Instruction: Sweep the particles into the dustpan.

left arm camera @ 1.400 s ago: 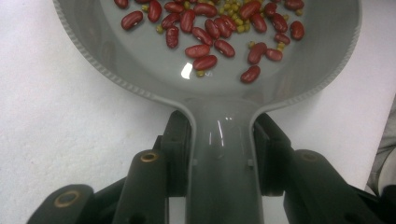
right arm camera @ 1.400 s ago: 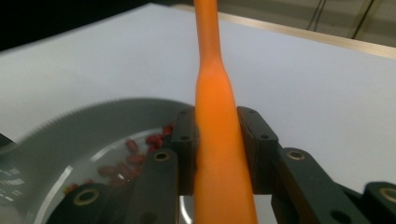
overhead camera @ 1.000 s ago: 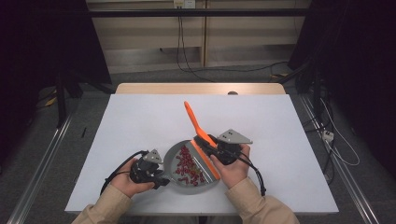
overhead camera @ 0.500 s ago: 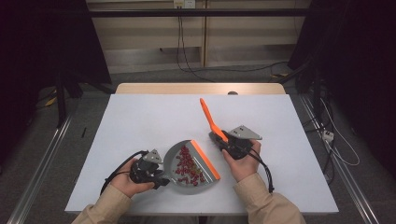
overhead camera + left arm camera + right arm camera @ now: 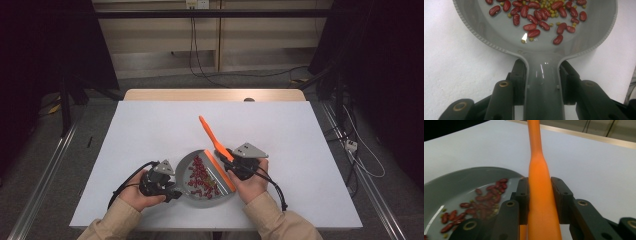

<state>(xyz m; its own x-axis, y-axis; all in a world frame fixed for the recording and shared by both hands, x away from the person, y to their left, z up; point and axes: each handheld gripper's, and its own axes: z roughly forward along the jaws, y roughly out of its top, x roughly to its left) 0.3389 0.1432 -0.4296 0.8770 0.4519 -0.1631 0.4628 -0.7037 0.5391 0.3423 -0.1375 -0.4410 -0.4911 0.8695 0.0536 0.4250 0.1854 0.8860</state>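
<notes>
1. Step in hand: beans are being gathered into a grey dustpan (image 5: 197, 176) with an orange brush (image 5: 212, 137). The dustpan lies flat on the white table (image 5: 150, 125), near its front edge, between the two hands. Its orange lip (image 5: 219, 170) faces the right hand.

2. Left claw (image 5: 172, 190): pinching the dustpan's handle (image 5: 544, 82), one pad on each side, holding the pan level on the table.

3. Right claw (image 5: 227, 157): pinching the brush by its thick lower part, just beside the lip. The thin handle end slants up and away over the table's middle.

4. Load: red kidney beans (image 5: 534, 18) mixed with small green beans (image 5: 551, 12) lie scattered over the pan floor, thickest toward the lip.

5. Next move, as a judgement: no loose beans can be seen on the table, so sweeping looks near its end. The brush likely needs either one more pass along the lip or setting down. The left claw must keep the pan flat, for a tilt toward the lip would spill the load.

6. The high view gives the whole layout: both hands, pan, brush and table edges.

7. The left gripper view shows the pads on the handle, the ribbed rim (image 5: 486, 41) and the two bean kinds, too small to sort from above.

8. The right gripper view shows the pads (image 5: 560, 195) pressing the brush's flanks, with beans (image 5: 486, 200) blurred at its left
</notes>
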